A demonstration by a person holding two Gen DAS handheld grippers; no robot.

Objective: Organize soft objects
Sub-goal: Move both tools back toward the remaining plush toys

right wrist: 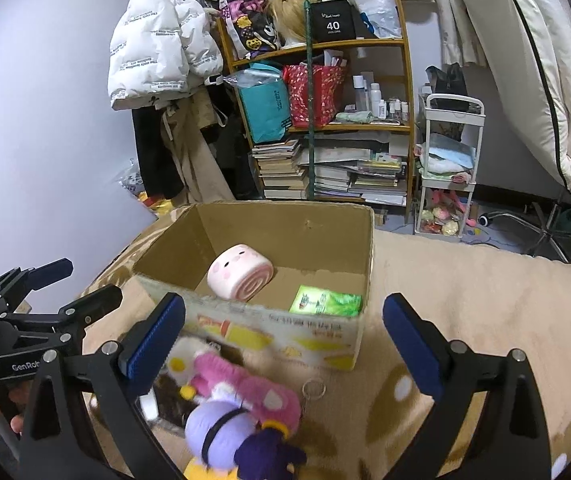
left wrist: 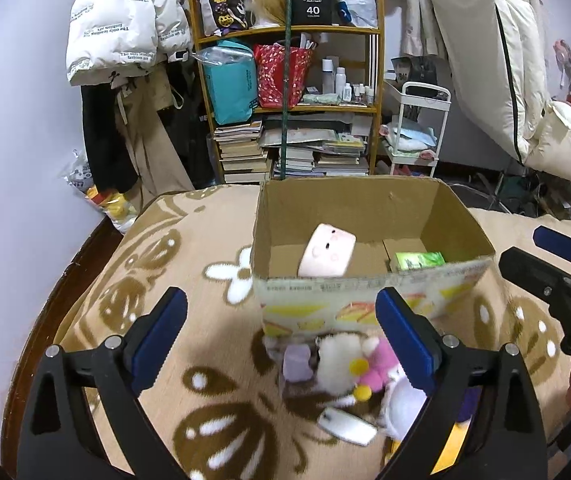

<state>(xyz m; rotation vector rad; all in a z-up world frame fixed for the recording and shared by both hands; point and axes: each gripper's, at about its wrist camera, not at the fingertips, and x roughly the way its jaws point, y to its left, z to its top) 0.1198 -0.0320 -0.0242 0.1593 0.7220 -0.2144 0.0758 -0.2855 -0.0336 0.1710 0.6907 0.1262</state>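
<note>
An open cardboard box (left wrist: 369, 292) (right wrist: 285, 328) stands on the beige patterned blanket. Inside it lie a pink roll-shaped plush (left wrist: 327, 251) (right wrist: 240, 271) and a green packet (left wrist: 419, 260) (right wrist: 325, 301). In front of the box lies a pile of soft toys: a white and pink plush (left wrist: 359, 364) (right wrist: 241, 380), a lavender plush (right wrist: 217, 426) and a dark purple one (right wrist: 269, 454). My left gripper (left wrist: 281, 340) is open above the pile's left side. My right gripper (right wrist: 285, 344) is open above the pile and the box's front wall. Both are empty.
A wooden shelf (left wrist: 285, 100) with bags, bottles and stacked books stands behind the bed. A white trolley (right wrist: 447, 168) is to its right. Coats hang on the left wall (left wrist: 117, 20). The blanket (right wrist: 485, 280) extends right of the box.
</note>
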